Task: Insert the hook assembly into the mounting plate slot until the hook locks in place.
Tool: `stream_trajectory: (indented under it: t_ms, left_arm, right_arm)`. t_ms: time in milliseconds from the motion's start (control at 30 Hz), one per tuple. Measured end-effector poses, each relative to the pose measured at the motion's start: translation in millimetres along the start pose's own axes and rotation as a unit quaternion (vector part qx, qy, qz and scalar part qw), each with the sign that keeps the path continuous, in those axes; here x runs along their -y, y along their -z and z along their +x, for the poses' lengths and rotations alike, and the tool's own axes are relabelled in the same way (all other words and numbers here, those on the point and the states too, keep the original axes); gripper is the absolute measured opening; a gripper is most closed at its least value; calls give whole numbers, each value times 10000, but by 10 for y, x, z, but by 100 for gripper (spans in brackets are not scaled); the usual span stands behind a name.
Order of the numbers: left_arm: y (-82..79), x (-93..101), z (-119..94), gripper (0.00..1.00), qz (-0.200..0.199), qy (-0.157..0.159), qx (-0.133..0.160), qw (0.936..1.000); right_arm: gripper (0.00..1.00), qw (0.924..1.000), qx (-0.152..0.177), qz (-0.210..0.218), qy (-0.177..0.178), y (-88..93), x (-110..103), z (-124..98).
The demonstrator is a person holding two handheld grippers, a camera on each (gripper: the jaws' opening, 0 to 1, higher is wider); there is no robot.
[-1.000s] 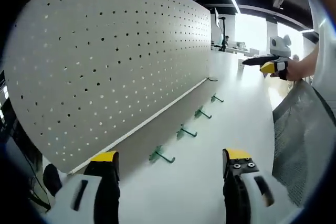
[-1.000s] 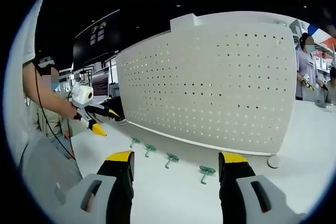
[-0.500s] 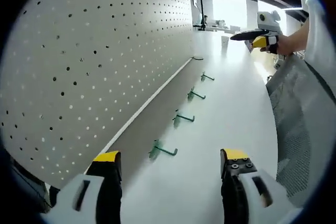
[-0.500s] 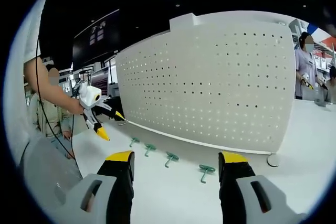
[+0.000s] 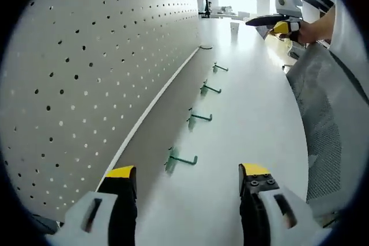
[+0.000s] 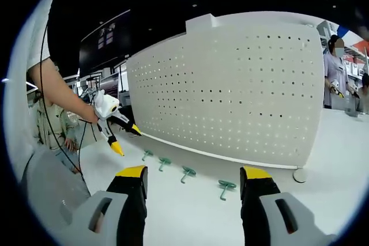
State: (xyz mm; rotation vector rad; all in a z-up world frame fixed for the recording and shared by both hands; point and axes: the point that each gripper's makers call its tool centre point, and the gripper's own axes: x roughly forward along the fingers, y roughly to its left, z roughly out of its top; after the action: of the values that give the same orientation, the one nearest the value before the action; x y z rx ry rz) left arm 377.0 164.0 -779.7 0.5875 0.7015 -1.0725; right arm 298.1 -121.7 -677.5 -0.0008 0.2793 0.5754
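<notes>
A white pegboard mounting plate (image 5: 86, 67) (image 6: 230, 90) stands upright on the white table. Several green hooks lie in a row on the table along its foot, the nearest hook (image 5: 180, 159) just ahead of my left gripper (image 5: 187, 172), which is open and empty. In the right gripper view the same hooks lie before the board, one green hook (image 6: 226, 188) between and just beyond the open, empty jaws of my right gripper (image 6: 196, 172). The left gripper (image 6: 118, 136) appears at the left, held by a hand. The right gripper (image 5: 277, 22) shows far off at top right.
The white table (image 5: 253, 119) runs along the board. A grey mesh garment (image 5: 331, 113) of the person hangs at the right. A round white foot (image 6: 299, 176) sits at the board's right end. Another person (image 6: 334, 73) stands beyond the board on the right.
My left gripper has moved closer to the board and swung along it, so the hooks now line up ahead. The right gripper has stayed still.
</notes>
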Motion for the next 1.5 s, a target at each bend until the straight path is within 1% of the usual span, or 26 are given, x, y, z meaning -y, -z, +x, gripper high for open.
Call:
stream_trajectory:
  t_ms: [100, 133, 200, 300, 400, 567, 667, 733, 800, 900, 1033, 1100, 1200, 1333, 1367, 1400, 1500]
  left_arm:
    - [15, -16, 39, 75, 43, 120, -123, 9998]
    - [20, -33, 63, 75, 167, 139, -170, 9996]
    - [25, -31, 91, 75, 153, 206, -225, 9994]
    - [36, -32, 138, 74, 358, 333, -375, 9981]
    - [27, -38, 175, 73, 426, 423, -445, 9972]
    - [54, -52, 252, 71, 561, 604, -664, 9944]
    - [64, -23, 296, 70, 765, 721, -754, 9916]
    - [86, -16, 321, 69, 919, 768, -880, 9889]
    - [97, 1, 345, 68, 939, 854, -945, 9874]
    - [130, 2, 380, 69, 1033, 904, -1072, 9847]
    - [124, -9, 420, 69, 1032, 919, -1108, 9842]
    - [154, -7, 440, 67, 1121, 919, -1219, 9819]
    - [180, 33, 458, 66, 1230, 1007, -1293, 9788]
    - [228, 46, 491, 66, 1229, 1091, -1393, 9765]
    - [254, 43, 489, 66, 1256, 1097, -1466, 9750]
    - [224, 37, 493, 66, 1178, 1100, -1404, 9769]
    - [224, 35, 498, 67, 1183, 1118, -1417, 9764]
  right_arm:
    - [63, 10000, -4, 5, 8, 3, 7, 0]
    - [63, 10000, -8, 13, 7, 5, 7, 0]
    - [63, 10000, -36, 0, -5, 15, 2, 0]
    - [63, 10000, -37, -3, -12, 16, -2, 1]
    - [63, 10000, -39, 2, -3, 20, 1, 3]
    - [63, 10000, -55, 10, 9, 23, 7, 0]
    - [63, 10000, -57, 41, 24, 31, 21, -2]
    - [63, 10000, -70, 30, 25, 41, 25, -1]
    - [63, 10000, -75, 34, 26, 40, 25, -1]
    - [63, 10000, -96, 23, 10, 55, 19, 3]
    - [63, 9999, -105, 16, 8, 55, 16, 0]
    - [62, 9999, -128, 18, 3, 63, 16, 0]
    - [62, 9999, -135, 19, 18, 65, 24, -3]
    - [62, 9999, -144, 13, 29, 74, 34, -3]
    - [62, 9999, -147, 13, 26, 77, 34, -2]
    - [62, 9999, -147, 19, 25, 77, 31, 1]
    - [62, 9999, -152, 6, 11, 75, 20, 3]
